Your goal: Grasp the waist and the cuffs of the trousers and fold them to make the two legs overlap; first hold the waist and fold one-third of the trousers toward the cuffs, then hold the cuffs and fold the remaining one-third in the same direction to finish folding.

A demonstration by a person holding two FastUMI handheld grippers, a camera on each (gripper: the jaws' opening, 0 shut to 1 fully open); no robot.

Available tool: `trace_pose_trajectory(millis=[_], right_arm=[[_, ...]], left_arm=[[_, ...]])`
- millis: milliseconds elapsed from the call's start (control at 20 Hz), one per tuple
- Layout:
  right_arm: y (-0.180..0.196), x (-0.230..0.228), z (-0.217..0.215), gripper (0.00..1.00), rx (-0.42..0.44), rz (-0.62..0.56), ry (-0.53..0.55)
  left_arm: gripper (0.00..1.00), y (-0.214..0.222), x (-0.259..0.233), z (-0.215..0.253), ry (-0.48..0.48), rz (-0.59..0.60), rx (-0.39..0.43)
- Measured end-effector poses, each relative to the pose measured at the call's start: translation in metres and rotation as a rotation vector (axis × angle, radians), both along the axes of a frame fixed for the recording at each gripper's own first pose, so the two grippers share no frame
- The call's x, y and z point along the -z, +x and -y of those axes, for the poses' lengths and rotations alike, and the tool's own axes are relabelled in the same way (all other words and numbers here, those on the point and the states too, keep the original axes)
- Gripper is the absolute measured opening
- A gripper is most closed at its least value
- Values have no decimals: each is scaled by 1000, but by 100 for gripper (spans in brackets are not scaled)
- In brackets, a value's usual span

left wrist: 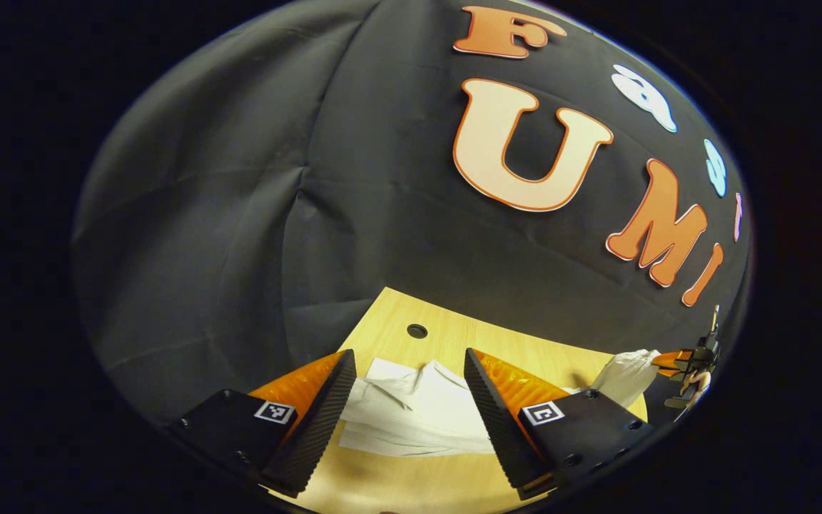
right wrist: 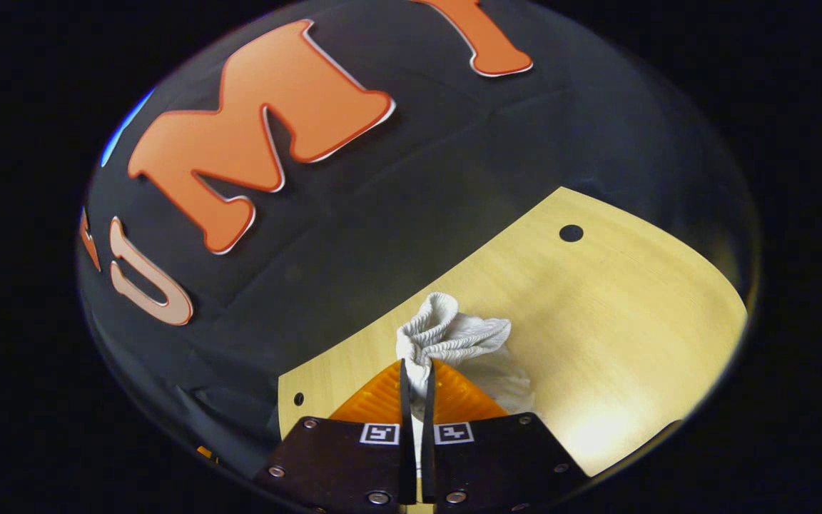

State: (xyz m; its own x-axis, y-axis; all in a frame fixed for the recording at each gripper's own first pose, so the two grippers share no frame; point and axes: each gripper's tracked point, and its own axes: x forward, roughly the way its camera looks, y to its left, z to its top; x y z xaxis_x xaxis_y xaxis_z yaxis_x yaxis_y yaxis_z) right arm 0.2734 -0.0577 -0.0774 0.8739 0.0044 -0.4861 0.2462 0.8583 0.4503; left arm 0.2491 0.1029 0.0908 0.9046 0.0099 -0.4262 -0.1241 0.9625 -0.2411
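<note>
White trousers [left wrist: 418, 414] lie rumpled on the wooden table [left wrist: 454, 335]. My left gripper [left wrist: 408, 351] hangs open just above them, one finger on each side of the cloth and neither pressing it. At the far right of the left gripper view, the right gripper [left wrist: 682, 364] holds a raised bunch of the white cloth [left wrist: 625, 375]. In the right gripper view, my right gripper [right wrist: 417, 368] is shut on the ribbed elastic waist [right wrist: 447, 332], which bulges out past the fingertips above the table [right wrist: 596, 321].
The table has a round hole [left wrist: 417, 330] near its back edge; the right gripper view shows a hole [right wrist: 571, 233] far right and a small one [right wrist: 299, 398] at the left corner. The black booth cloth hangs right behind the table.
</note>
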Motion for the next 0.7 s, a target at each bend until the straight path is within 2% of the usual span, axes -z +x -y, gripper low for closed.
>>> trace_pose_trajectory(millis=[200, 300, 350, 400, 600, 650, 700], right_arm=[[0, 11, -65, 3, -75, -9, -20], [-4, 21, -93, 3, -114, -29, -36], [-5, 29, -108, 3, -133, -44, -45], [-6, 37, -120, 3, -148, -58, -55], [-8, 73, -146, 4, -191, -139, -109], [-11, 82, -150, 3, -200, -164, -115], [-14, 88, -152, 4, -209, -185, -122]], left_arm=[[96, -1, 1, -37, 17, 0, -1], [99, -3, 3, -50, 12, 0, -7], [96, -7, 6, -59, 6, -2, -12], [99, -10, 8, -66, -4, -4, -17], [100, -19, 20, -85, -25, -20, -31], [97, -21, 23, -88, -21, -27, -33], [99, -22, 27, -89, -22, -39, -33]])
